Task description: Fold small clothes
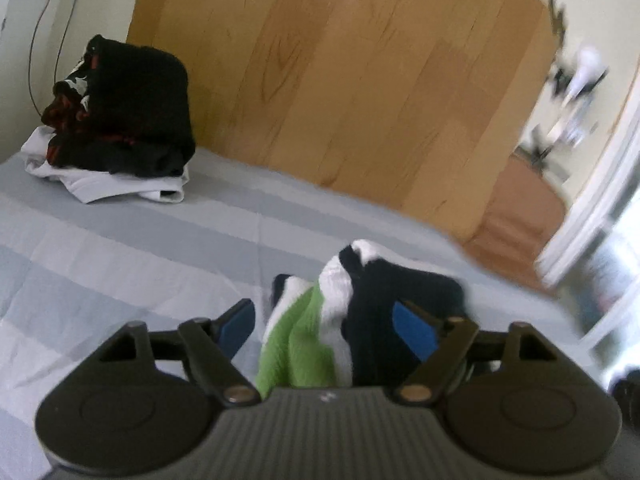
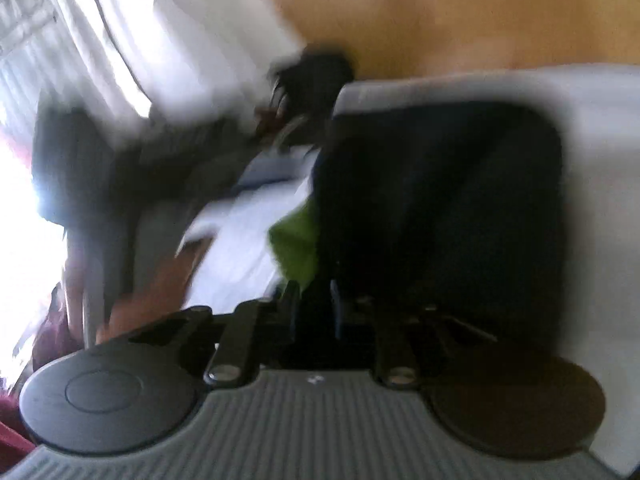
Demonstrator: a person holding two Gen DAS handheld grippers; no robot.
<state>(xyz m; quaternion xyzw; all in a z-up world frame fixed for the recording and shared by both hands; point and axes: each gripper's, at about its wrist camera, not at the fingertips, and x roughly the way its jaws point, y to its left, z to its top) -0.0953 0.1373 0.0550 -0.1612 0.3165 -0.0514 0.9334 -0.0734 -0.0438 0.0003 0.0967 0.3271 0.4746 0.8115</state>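
Observation:
A small garment (image 1: 340, 320) in green, white and dark navy lies bunched on the striped bed sheet (image 1: 140, 248). My left gripper (image 1: 326, 322) is open, with its blue pads on either side of the garment. In the blurred right wrist view, my right gripper (image 2: 314, 304) is shut on the dark edge of the same garment (image 2: 432, 208), whose green part (image 2: 294, 240) shows to the left. The left gripper's body (image 2: 100, 184) shows blurred at the left.
A pile of folded black, red and white clothes (image 1: 116, 120) sits at the far left of the bed. A wooden headboard (image 1: 340, 80) stands behind the bed. A doorway and white frame (image 1: 592, 200) are at the right.

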